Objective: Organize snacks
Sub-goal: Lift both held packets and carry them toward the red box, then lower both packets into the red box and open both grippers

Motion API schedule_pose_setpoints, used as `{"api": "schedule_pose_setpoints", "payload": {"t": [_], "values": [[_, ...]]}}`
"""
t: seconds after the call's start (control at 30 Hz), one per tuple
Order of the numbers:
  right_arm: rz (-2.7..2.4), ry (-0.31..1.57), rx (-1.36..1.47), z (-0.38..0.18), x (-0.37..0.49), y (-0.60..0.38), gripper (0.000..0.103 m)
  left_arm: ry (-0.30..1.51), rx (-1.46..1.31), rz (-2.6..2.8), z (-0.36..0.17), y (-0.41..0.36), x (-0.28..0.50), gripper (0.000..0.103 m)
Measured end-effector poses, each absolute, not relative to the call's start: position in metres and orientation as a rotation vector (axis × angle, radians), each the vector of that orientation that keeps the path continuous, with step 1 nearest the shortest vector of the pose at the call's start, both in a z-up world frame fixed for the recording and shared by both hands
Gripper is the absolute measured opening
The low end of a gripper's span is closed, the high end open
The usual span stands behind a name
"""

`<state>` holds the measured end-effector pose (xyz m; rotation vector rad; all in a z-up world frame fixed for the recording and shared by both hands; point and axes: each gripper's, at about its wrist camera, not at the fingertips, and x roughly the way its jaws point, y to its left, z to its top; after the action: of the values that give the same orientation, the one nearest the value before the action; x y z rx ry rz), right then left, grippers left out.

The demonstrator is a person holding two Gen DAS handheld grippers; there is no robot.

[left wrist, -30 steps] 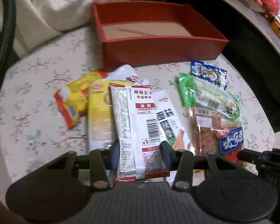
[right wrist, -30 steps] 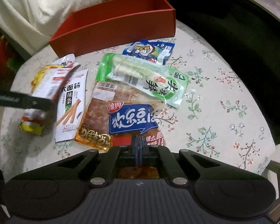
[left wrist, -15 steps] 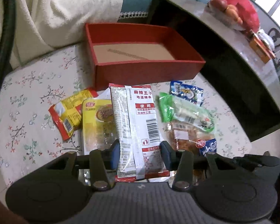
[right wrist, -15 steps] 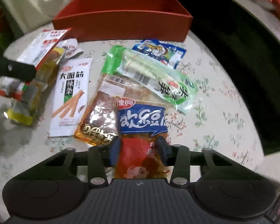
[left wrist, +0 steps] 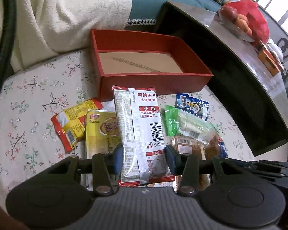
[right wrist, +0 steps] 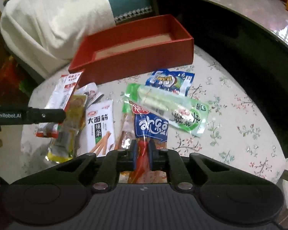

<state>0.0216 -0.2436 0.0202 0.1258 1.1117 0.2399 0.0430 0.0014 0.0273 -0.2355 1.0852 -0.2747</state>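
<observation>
My left gripper is shut on a silver and red spicy-strip packet and holds it above the table, in front of the empty red box. The packet also shows in the right wrist view, with the left gripper's finger across it. My right gripper is shut on a blue and red snack packet, lifted and folded between the pads. The red box stands behind it.
On the floral tablecloth lie a green packet, a blue packet, a white strip packet, a yellow packet and a red-yellow one. A white blanket and a dark table border it.
My right gripper opened around the blue and red packet, shut on it and lifted it. My left gripper rose with the silver packet, away from the table.
</observation>
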Motion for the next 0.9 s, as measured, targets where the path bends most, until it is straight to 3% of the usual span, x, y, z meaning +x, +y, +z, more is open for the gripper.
{"api": "schedule_pose_setpoints", "payload": {"t": [0.37,0.9], "values": [[0.324,0.979,0.19,0.052,0.052,-0.235,0.014,1.028,-0.233,-0.262,0.045,0.003,0.06,0.039],[0.334,0.833,0.19,0.086,0.146,-0.219,0.014,0.974,-0.143,-0.172,0.061,-0.02,0.147,0.039]]}}
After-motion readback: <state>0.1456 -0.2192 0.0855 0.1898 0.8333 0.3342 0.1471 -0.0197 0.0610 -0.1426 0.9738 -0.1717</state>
